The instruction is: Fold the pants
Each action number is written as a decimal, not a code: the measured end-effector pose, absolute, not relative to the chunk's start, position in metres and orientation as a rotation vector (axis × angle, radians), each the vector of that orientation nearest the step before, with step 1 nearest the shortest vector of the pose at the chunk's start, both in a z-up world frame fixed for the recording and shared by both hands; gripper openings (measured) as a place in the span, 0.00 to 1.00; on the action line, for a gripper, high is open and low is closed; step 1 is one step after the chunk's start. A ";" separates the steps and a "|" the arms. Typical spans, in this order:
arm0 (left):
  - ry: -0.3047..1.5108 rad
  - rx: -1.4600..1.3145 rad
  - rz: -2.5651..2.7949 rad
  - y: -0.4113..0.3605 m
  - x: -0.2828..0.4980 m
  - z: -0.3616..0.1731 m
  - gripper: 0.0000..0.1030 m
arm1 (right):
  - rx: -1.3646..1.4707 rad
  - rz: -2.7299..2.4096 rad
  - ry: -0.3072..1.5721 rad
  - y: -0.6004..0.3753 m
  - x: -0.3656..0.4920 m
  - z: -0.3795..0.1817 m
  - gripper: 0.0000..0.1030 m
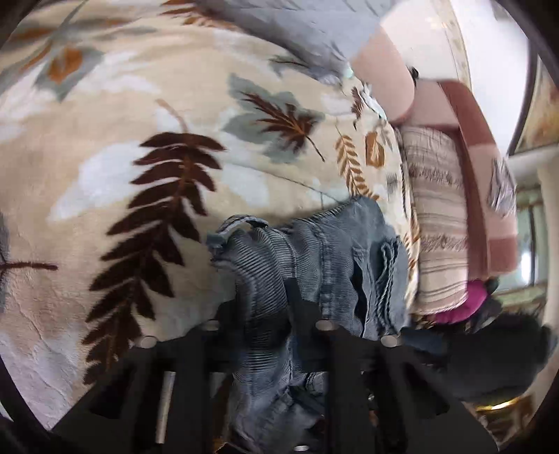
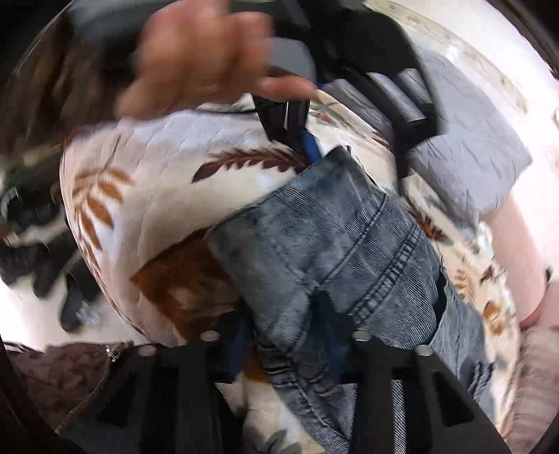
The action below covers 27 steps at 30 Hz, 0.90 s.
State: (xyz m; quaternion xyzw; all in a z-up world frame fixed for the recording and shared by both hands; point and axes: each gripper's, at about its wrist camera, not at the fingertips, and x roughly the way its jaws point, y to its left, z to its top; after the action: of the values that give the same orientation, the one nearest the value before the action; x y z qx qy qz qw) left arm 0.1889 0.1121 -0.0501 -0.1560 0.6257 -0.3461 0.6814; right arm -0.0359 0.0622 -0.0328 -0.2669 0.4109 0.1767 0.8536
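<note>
Black fingers (image 1: 241, 304) of our left gripper (image 1: 269, 307) fill the near edge of the left wrist view, clenched on a bunched fold of the pants (image 1: 314, 258), whose grey-blue ribbed denim is squeezed between them. We see the pants heaped on a blanket (image 1: 122, 139) of cream plush printed with brown ferns and grey leaves, which spreads far and left. A belt loop (image 1: 237, 225) stands up at the heap's far left edge, and a twisted cord (image 1: 386, 276) lies along its right side. To the right, a striped cushion (image 1: 436, 216) sits beside a pink and brown one (image 1: 468, 139). At the far edge lies a grey cloth (image 1: 307, 31).

From the right wrist, we look along our right gripper (image 2: 283, 314), its fingers (image 2: 330, 314) closed on the pants (image 2: 332, 237) at a seamed edge, with denim pinched between them. Here the pants run from the near fingers toward the far middle, lying on the blanket (image 2: 157, 146). Beyond them our left hand (image 2: 195, 59), blurred, holds the other gripper (image 2: 286, 115) against the far end of the denim. A brown zipped sleeve (image 2: 70, 377) shows at the near left, and the grey cloth (image 2: 471, 157) lies at the far right. Dark shapes at the far left are too blurred for us to name.
</note>
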 end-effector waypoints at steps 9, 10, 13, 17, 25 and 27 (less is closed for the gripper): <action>1.251 -0.326 -0.860 0.068 0.161 0.037 0.13 | -0.287 0.383 0.802 0.003 -0.046 0.032 0.18; 1.238 -0.305 -0.877 0.055 0.156 0.046 0.13 | -0.247 0.378 0.800 -0.008 -0.047 0.038 0.18; 1.207 -0.232 -0.940 0.005 0.142 0.068 0.14 | -0.083 0.356 0.807 -0.053 -0.050 0.057 0.18; 1.246 -0.136 -1.007 -0.081 0.127 0.061 0.16 | 0.160 0.296 0.839 -0.127 -0.060 0.060 0.19; 1.487 -0.018 -0.936 -0.190 0.118 -0.021 0.18 | 0.493 0.169 0.968 -0.237 -0.081 0.007 0.17; 1.529 0.022 -0.891 -0.199 0.115 -0.035 0.18 | 0.563 0.172 0.994 -0.256 -0.085 -0.009 0.21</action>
State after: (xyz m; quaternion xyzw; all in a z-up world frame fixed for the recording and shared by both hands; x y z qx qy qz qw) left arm 0.1149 -0.1987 -0.0348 0.0098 0.6686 -0.3895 0.6335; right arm -0.0846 -0.2563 -0.0090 0.2662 0.4700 0.0815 0.8376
